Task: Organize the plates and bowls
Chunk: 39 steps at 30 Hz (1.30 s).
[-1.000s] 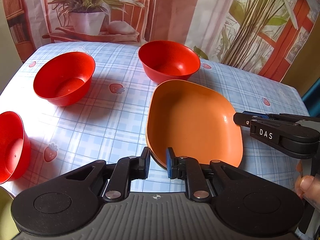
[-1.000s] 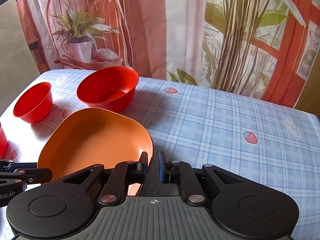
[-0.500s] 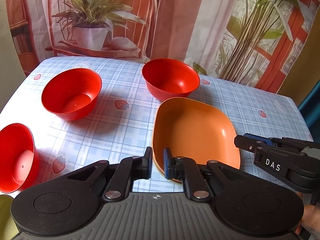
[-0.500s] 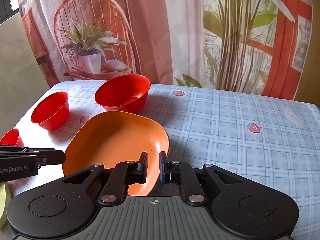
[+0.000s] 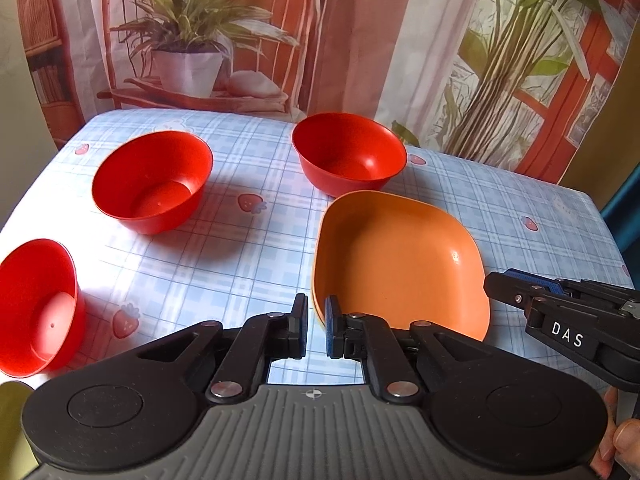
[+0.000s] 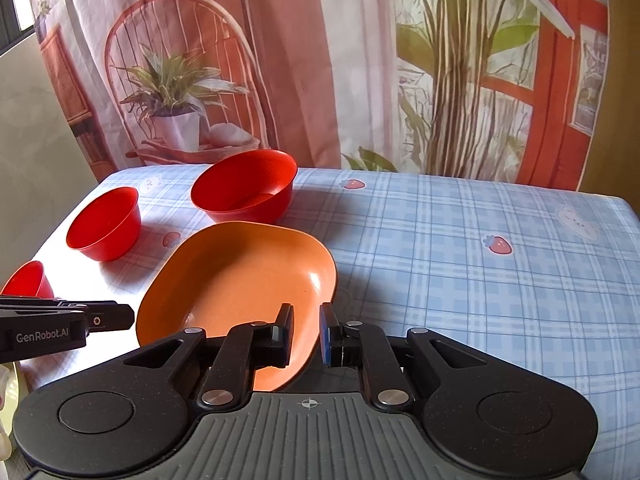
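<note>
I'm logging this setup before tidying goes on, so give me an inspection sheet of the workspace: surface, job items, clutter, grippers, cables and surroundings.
Surface: table under a blue checked cloth with strawberry prints.
Job's things: one rounded-square orange plastic plate; three round red plastic bowls, upright and apart.
Clutter: yellowish object at the picture's edge, not identifiable.
Grippers: left gripper jaws shut on the plate's near rim; right gripper jaws opening, plate rim between them, pads clear.
Cables: nothing seen.
Surroundings: printed curtain backdrop showing a chair and plants; a person's fingers by the right gripper.
</note>
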Each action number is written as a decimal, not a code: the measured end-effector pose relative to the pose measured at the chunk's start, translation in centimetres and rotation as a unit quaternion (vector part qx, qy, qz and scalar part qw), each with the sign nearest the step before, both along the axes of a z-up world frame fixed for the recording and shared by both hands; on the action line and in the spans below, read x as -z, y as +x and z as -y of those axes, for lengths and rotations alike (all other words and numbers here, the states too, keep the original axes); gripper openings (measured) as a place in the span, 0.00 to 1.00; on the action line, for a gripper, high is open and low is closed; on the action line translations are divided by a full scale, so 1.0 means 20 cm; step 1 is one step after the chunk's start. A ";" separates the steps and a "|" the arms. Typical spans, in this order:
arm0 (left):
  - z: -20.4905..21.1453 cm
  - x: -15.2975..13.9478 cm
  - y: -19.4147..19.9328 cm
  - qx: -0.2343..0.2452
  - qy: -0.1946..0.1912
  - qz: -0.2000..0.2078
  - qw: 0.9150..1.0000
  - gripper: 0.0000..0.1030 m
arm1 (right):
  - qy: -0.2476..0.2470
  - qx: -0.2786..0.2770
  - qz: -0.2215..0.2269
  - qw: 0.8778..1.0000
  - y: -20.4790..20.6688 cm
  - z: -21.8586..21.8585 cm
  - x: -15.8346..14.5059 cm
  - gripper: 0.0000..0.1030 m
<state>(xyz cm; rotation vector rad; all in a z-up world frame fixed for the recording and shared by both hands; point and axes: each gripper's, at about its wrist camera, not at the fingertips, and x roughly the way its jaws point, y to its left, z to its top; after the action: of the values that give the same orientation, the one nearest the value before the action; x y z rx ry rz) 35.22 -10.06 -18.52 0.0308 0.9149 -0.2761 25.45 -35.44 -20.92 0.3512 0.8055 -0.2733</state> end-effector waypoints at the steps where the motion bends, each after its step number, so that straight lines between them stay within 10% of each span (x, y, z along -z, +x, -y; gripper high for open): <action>1: -0.01 -0.02 -0.02 0.002 0.006 0.007 1.000 0.11 | -0.001 0.003 0.003 1.000 -0.01 -0.01 -0.01 0.21; 15: -0.52 -0.22 -0.31 -0.092 0.025 0.059 0.994 0.19 | 0.017 -0.053 0.037 0.998 -0.04 -0.30 -0.08 0.22; 18: -0.64 -0.21 -0.39 -0.130 0.028 0.059 0.989 0.32 | 0.029 -0.079 0.043 0.996 -0.02 -0.40 -0.09 0.22; 39: -1.20 -0.02 -0.59 -0.279 0.015 0.008 0.960 0.32 | 0.022 -0.228 0.005 0.973 0.15 -0.98 -0.01 0.22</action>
<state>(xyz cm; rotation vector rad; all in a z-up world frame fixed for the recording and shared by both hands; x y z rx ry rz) 23.43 13.96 -18.17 -0.1957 0.8743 0.2624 28.50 -15.79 -20.65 0.2002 0.8595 0.1759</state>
